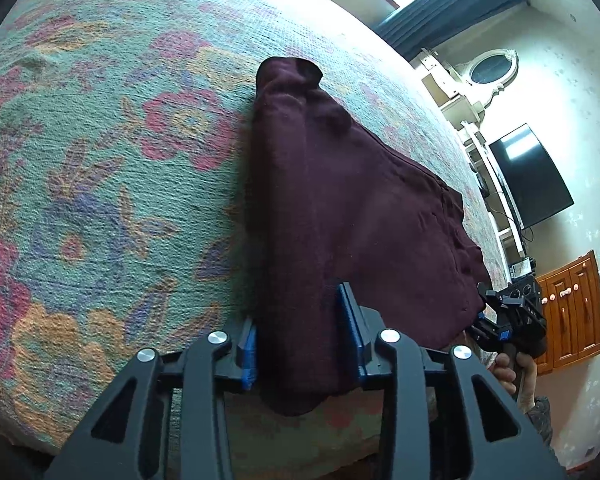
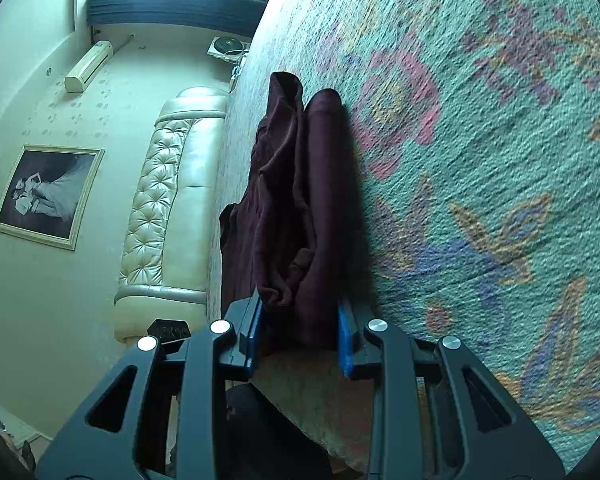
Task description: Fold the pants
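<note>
Left wrist view: left gripper (image 1: 302, 332) at bottom centre, blue-padded fingers (image 1: 350, 312) clamped on a thick bunch of the maroon pants (image 1: 340, 200). The cloth runs from between the fingers up the middle of the frame to a rumpled end near upper centre. It lies over the floral bedspread (image 1: 100, 160), which fills the left and upper left. The lower edge of the cloth hangs past the pads, so the contact line itself is hidden.

Right gripper (image 1: 500, 312) shows small at the lower right edge of the same view, gripped in a hand (image 1: 516, 376) and touching the right corner of the pants. Its fingers are largely hidden by the cloth from this angle.

Far right: dark TV screen (image 1: 530, 176), wooden cabinet (image 1: 572, 304), oval mirror (image 1: 490, 68); all distorted by the fisheye.

Right wrist view: right gripper (image 2: 300, 332) at bottom centre, pads (image 2: 346, 336) closed on a folded, multi-layer bundle of pants (image 2: 296, 200). The number of layers cannot be counted; folds merge in shadow. The bundle extends up the centre, with the bedspread (image 2: 480, 160) to the right. Whether the far end rests on the bed or hangs clear cannot be told.

Left of frame: tufted cream headboard (image 2: 168, 200), framed photograph (image 2: 46, 196), wall air conditioner (image 2: 88, 66). A dark part at lower left, beside the gripper, is too cut off to identify.
</note>
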`<state>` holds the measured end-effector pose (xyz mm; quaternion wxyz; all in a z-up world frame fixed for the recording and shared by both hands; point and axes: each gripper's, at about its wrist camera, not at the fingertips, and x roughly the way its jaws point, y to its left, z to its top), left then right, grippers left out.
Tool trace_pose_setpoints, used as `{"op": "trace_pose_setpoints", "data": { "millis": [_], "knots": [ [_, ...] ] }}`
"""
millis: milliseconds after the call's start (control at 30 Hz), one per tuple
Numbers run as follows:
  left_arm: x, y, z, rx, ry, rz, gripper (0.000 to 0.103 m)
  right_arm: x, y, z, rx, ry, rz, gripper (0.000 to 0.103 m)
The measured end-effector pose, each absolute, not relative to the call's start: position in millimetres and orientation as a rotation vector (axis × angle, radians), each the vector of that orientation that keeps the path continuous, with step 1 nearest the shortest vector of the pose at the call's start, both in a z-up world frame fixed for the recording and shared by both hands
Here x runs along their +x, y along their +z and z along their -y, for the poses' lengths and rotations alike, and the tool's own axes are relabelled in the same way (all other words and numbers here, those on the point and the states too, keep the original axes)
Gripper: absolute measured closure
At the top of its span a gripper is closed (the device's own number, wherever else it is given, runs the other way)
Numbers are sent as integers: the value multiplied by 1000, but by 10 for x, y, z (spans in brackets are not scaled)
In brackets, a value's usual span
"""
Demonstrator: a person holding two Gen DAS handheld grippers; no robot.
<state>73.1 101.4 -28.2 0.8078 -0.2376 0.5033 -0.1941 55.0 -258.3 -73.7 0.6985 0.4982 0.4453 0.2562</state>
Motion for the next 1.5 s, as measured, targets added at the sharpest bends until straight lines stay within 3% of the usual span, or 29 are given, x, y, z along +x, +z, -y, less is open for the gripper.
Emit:
{"op": "trace_pose_setpoints", "data": {
  "millis": [133,400,833,1067,1133,1500],
  "knots": [
    [726,-270,-961,-484,-430,-1073,56,548,-740,2586,1112,572,-992,74],
    [626,-170,-738,-340,-416,-1021,27,504,-781,2676,1139,555,-983,71],
    [628,-179,-733,-331,-396,-1025,23,464,-772,2776,1181,551,-974,66],
    [617,43,-985,-390,-461,-993,22,562,-492,2995,1092,497,-917,48],
    [753,39,-1096,-401,-470,-998,19,723,-457,3022,1079,501,-914,46],
    [1967,-294,-1037,-456,-520,-1084,19,1865,-559,2699,978,548,-1006,41]
  ]
}}
